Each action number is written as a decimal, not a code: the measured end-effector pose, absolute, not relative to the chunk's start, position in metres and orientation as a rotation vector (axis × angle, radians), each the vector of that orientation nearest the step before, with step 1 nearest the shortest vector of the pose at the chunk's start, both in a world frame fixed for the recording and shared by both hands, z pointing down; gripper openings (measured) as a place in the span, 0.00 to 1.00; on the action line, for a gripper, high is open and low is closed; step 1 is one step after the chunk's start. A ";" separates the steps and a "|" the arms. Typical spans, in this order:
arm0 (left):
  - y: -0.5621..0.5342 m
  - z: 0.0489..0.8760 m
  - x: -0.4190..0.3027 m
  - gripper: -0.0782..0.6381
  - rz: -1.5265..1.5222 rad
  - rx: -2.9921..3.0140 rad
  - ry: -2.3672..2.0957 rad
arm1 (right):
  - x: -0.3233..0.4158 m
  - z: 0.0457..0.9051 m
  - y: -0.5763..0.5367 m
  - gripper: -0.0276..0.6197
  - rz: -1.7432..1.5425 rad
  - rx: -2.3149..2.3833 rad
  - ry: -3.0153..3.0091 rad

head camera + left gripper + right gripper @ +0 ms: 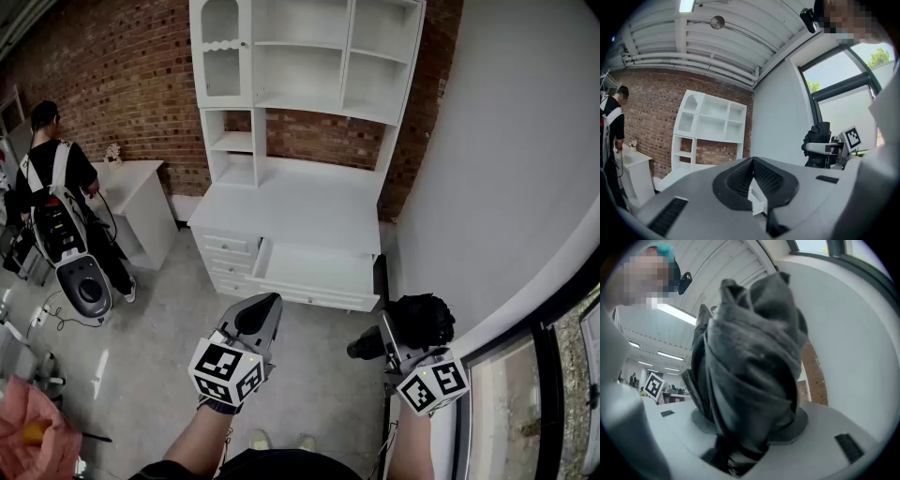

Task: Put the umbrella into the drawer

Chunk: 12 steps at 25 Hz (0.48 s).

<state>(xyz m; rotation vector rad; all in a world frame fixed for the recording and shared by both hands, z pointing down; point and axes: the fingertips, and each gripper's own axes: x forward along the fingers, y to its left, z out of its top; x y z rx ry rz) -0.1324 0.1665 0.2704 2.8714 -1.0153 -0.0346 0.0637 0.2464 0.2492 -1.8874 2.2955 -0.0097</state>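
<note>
two grippers are level in front of the open drawer (319, 267) of the white cabinet (300, 211). the right gripper (394, 342) pinches the folded black umbrella (424, 319); the left gripper (255, 323) is pressed together on nothing. the drawer lies ahead and left of the umbrella, apart from it, off its right end. the umbrella's long axis runs across the jaws, with the stub end toward the left gripper and the bunched fabric toward the wall (506, 169).

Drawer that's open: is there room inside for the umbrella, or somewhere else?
The open drawer looks bare inside, right of the small shut drawers. The desktop above it, under the shelves, is bare too. It is tight at the right end, against the white wall.
</note>
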 end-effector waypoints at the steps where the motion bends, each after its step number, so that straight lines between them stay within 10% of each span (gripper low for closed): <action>1: 0.168 0.270 -0.134 0.12 -0.034 2.871 -1.015 | 0.062 0.249 0.247 0.39 -0.010 -1.888 2.296; 12: 0.181 0.264 -0.130 0.12 -0.045 2.876 -1.040 | 0.067 0.245 0.257 0.39 -0.029 -1.858 2.291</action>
